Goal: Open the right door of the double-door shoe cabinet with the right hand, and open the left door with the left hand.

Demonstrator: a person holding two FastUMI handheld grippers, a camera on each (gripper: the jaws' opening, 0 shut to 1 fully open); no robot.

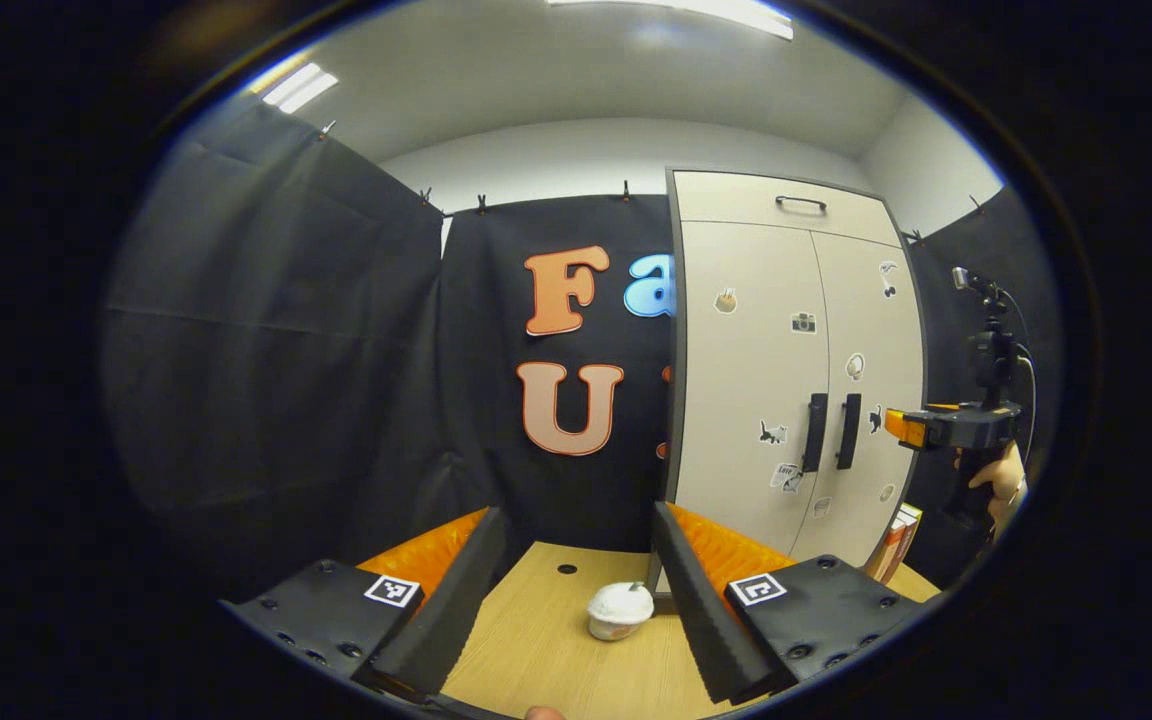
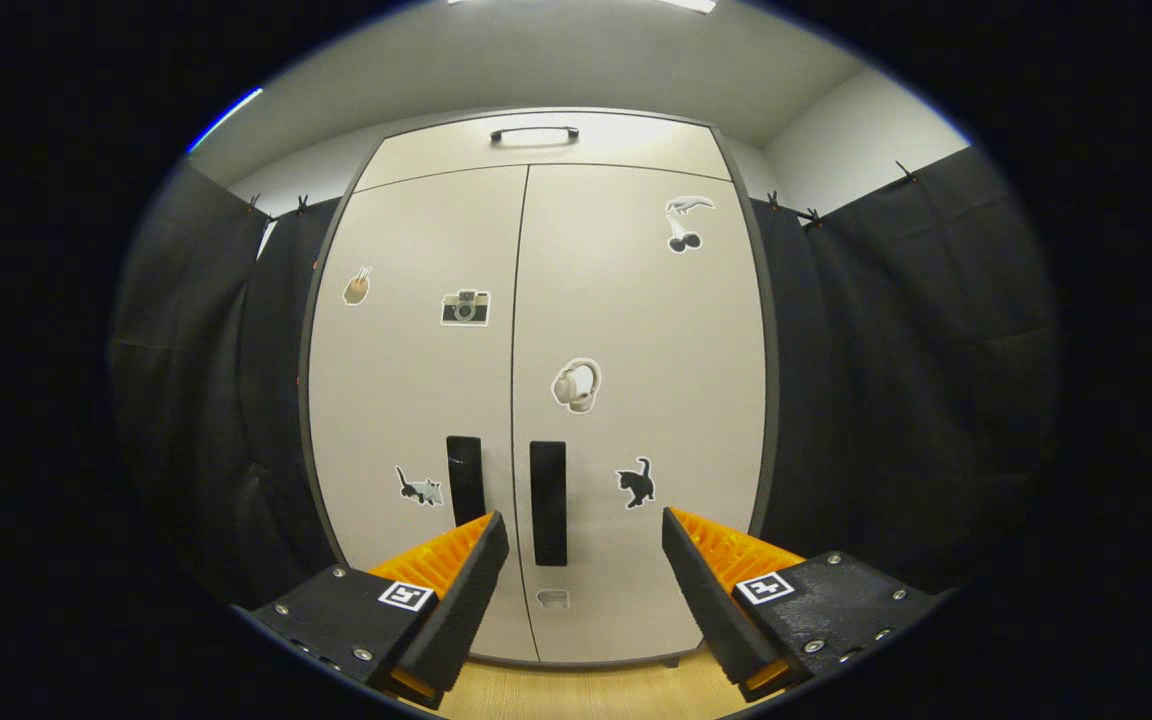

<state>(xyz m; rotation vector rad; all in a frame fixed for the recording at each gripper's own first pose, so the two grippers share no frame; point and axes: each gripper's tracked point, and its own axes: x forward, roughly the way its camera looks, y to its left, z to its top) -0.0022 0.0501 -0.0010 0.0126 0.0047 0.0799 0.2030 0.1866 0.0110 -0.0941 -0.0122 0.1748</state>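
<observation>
The tall pale grey double-door shoe cabinet [image 2: 536,400] stands closed on the light wooden table [image 1: 536,650], its two black vertical bar handles [image 2: 548,503] side by side at the centre seam. The right gripper [image 2: 576,560] faces those handles with jaws wide, apart from them. The left gripper [image 1: 576,590], wide too, hangs left of the cabinet above a small white lidded cup [image 1: 620,610].

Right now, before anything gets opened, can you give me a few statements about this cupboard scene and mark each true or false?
1. Both doors of the cabinet are closed. True.
2. The right gripper is clamped on the right door handle. False: its fingers stand open, with the handle seen between them, not touched.
3. A small white cup sits on the wooden table. True.
4. The left gripper holds the cup. False: its fingers are open and the cup sits on the table between them.
5. The cabinet doors are bare. False: there are stickers, including a camera sticker.
</observation>
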